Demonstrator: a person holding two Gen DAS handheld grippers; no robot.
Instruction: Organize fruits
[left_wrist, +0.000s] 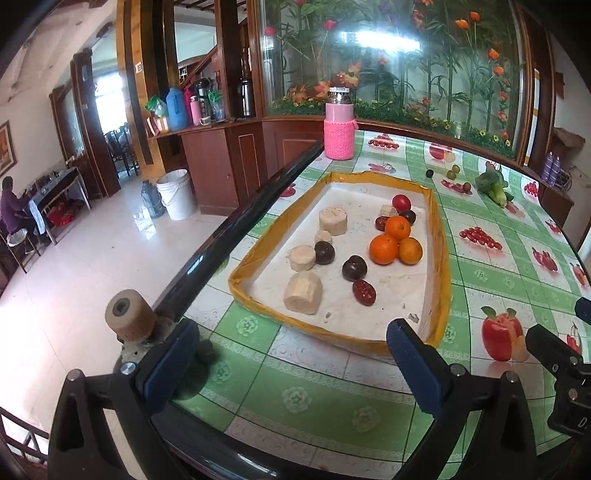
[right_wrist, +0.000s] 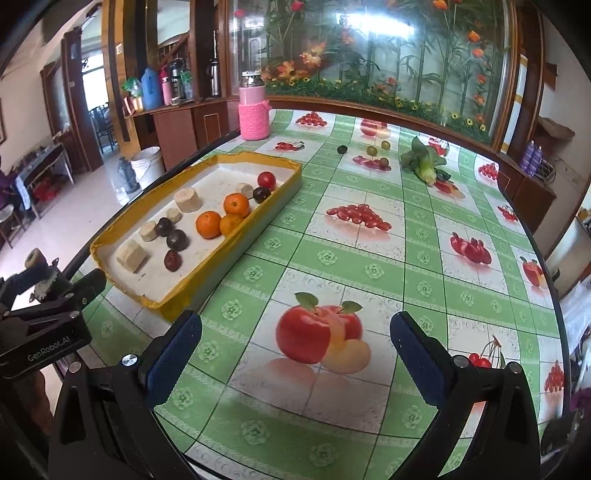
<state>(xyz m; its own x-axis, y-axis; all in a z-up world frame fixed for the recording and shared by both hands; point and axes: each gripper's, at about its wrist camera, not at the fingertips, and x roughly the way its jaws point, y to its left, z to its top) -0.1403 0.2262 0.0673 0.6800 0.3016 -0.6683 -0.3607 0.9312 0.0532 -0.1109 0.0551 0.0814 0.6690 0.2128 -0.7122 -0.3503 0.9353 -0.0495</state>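
Nearest, the left gripper (left_wrist: 291, 354) and right gripper (right_wrist: 295, 350) both stand with jaws wide apart, nothing between them, above the table (right_wrist: 332, 424) with its green checked, fruit-printed cloth. Only the right view shows the left gripper's side, lettered "GenRobot.AI". Only the left view shows a seated person (left_wrist: 11, 210) at nine o'clock. The tray (left_wrist: 439, 236) (yellow rim, white floor) lies at twelve o'clock in the left view, ten o'clock in the right. It holds three oranges (left_wrist: 384, 249), dark plums (left_wrist: 354, 267), red dates (left_wrist: 364, 291), a tomato (left_wrist: 401, 202) and pale cut chunks (left_wrist: 303, 293). Farther off lie small loose fruits (right_wrist: 371, 150), greens (right_wrist: 424, 164) and a pink flask (right_wrist: 253, 110).
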